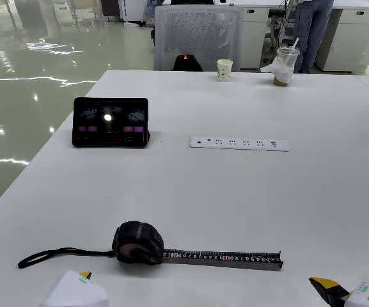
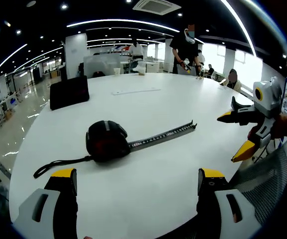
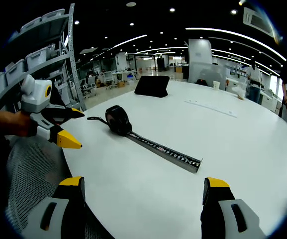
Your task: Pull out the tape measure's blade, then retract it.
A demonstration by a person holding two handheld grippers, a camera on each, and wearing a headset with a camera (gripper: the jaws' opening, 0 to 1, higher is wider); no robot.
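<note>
The tape measure (image 1: 137, 242) lies on the white tabletop (image 1: 235, 192) near the person's edge. Its dark round case rests on its side, and nothing touches it. The blade (image 1: 222, 258) is drawn out of the case and lies flat on the surface, running to the right in the head view and ending at a small hook. A black wrist strap (image 1: 56, 254) trails from the other side of the case and loops off to the left. The left tongs (image 2: 138, 174) are spread wide and pinch nothing. In the left gripper view their yellow-tipped jaws rise on either side of the bare surface, short of the case and apart from it. The right tongs (image 3: 143, 181) are likewise spread wide and empty. In the right gripper view their jaws frame the free end of the blade from the near side without touching it. Each pair also comes into the other's view at the tabletop's edge, jaws parted, held by a hand. In the head view the two pairs just peek in at the bottom corners, the left pair below the strap and the right pair beyond the end of the blade. Farther across the tabletop a dark tablet (image 1: 110, 121) stands propped on the left, with a white power strip (image 1: 238, 143) lying to its right. A paper cup (image 1: 224, 69) and a clear plastic cup (image 1: 284, 65) with a straw stand near the far edge. A grey mesh chair (image 1: 197, 37) sits behind that edge.
</note>
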